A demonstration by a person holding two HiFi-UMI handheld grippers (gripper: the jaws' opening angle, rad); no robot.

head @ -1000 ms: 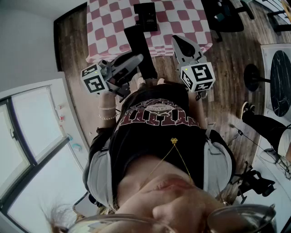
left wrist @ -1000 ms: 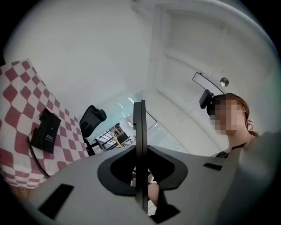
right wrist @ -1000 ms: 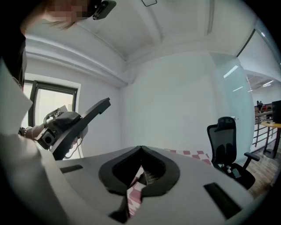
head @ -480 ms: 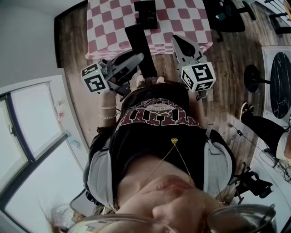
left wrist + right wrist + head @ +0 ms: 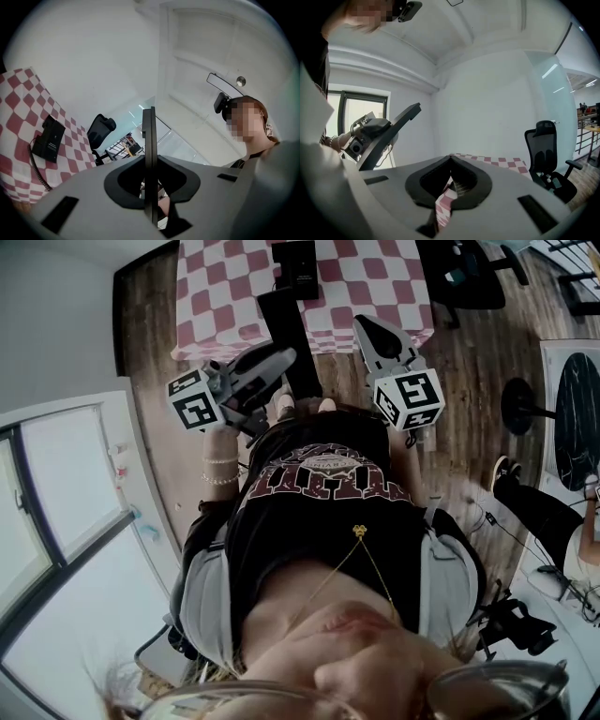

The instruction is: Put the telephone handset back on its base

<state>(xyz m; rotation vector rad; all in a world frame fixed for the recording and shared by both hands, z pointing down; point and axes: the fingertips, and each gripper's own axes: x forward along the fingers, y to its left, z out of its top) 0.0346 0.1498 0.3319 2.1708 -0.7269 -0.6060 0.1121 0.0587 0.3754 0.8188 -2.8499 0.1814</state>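
Though handset indistinct, left tongs (image 5: 149, 112) and right tongs (image 5: 451, 158) both pressed together, empty.

We hold both grippers out before our chest, short of the checked table (image 5: 375, 277) at twelve o'clock. The left gripper (image 5: 281, 359) sits at eleven o'clock and the right gripper (image 5: 362, 322) at one, both noses aimed toward the table. The black telephone (image 5: 298, 268) lies on the cloth at twelve. Someone's leg (image 5: 544, 507) shows at three o'clock.
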